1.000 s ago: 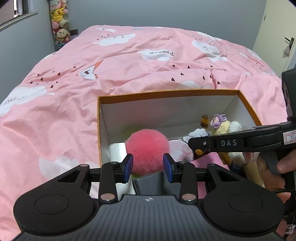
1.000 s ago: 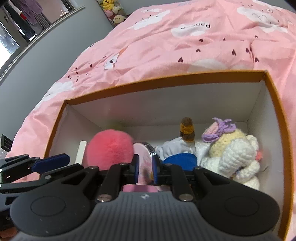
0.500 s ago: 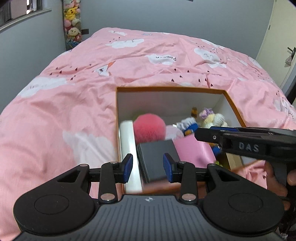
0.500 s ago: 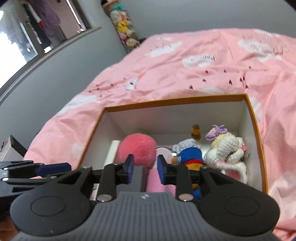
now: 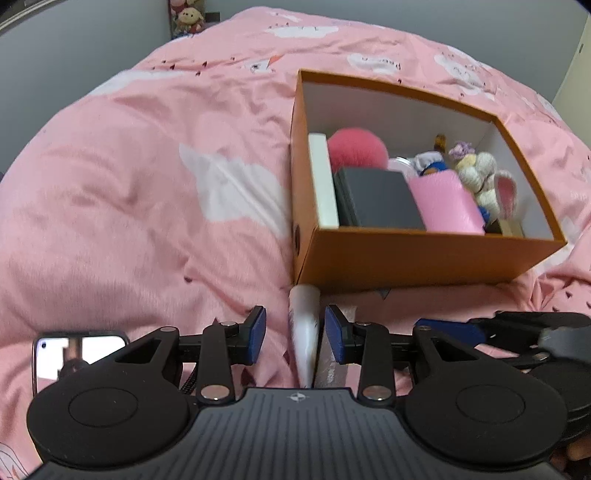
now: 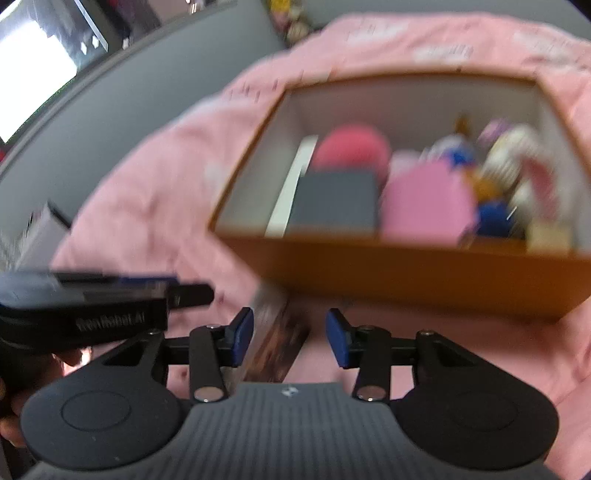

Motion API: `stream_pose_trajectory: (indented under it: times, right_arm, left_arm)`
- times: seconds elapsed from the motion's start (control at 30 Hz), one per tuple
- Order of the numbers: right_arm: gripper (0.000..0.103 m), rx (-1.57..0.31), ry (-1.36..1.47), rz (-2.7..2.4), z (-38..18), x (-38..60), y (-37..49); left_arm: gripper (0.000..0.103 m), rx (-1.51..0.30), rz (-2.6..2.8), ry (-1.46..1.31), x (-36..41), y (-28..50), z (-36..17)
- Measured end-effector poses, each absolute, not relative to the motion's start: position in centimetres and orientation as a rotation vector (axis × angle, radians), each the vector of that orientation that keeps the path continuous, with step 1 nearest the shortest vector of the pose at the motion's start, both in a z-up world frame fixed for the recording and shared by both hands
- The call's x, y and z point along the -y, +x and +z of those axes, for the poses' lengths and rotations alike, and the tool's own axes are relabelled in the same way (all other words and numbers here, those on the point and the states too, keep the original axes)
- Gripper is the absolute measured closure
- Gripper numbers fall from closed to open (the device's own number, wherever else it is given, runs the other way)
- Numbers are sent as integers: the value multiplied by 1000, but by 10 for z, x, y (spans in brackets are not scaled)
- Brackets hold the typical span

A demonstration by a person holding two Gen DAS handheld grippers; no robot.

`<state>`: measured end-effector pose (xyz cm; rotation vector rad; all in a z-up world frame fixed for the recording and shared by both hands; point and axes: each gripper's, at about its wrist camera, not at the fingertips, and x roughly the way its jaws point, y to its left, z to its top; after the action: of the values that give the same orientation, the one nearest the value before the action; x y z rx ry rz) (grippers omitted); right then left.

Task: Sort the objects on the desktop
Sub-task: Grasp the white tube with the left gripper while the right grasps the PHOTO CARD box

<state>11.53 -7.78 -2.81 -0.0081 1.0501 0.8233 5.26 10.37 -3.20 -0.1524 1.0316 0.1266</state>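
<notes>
An orange box (image 5: 413, 258) stands on the pink bedspread. It holds a pink pompom (image 5: 356, 149), a dark grey case (image 5: 380, 197), a pink case (image 5: 445, 203), a white slab (image 5: 321, 184) and a crocheted bunny (image 5: 484, 175). My left gripper (image 5: 295, 330) hovers open in front of the box, over a white tube (image 5: 304, 325) on the bed; its pads do not press on it. My right gripper (image 6: 290, 336) is in a blurred view. Its jaws are opening above a dark flat packet (image 6: 277, 343), with nothing gripped.
A phone (image 5: 79, 352) with a lit screen lies on the bed at the near left. The right gripper (image 5: 480, 332) reaches in beside mine, low on the right. Pink duvet (image 5: 129, 184) spreads to the left of the box. A shelf of plush toys (image 5: 186, 20) stands by the far wall.
Both grippers have drawn back out of the box to the bed in front of it. The right jaws have widened. The tube, packet and phone have come into view.
</notes>
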Motion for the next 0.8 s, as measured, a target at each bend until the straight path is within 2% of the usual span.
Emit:
stream_pose_trajectory:
  times: [0.13,0.57,0.7,0.8]
  right_arm:
    - [52,-1114,-29,841,-44,63,111]
    - [52,-1136,-112,855,-60,25,109]
    - [62,-1136,-92,837,-58,32,109]
    - [62,-1124,-100,797,-56,43,109]
  left_arm:
    - [62,-1037,143,-150,-110,45,-35]
    - [62,-1006,151,-184,-124,39,-30]
    - [62,-1011,133,-181,-122,39,-31]
    - [62,-1022,114,-173,-118,41,-33]
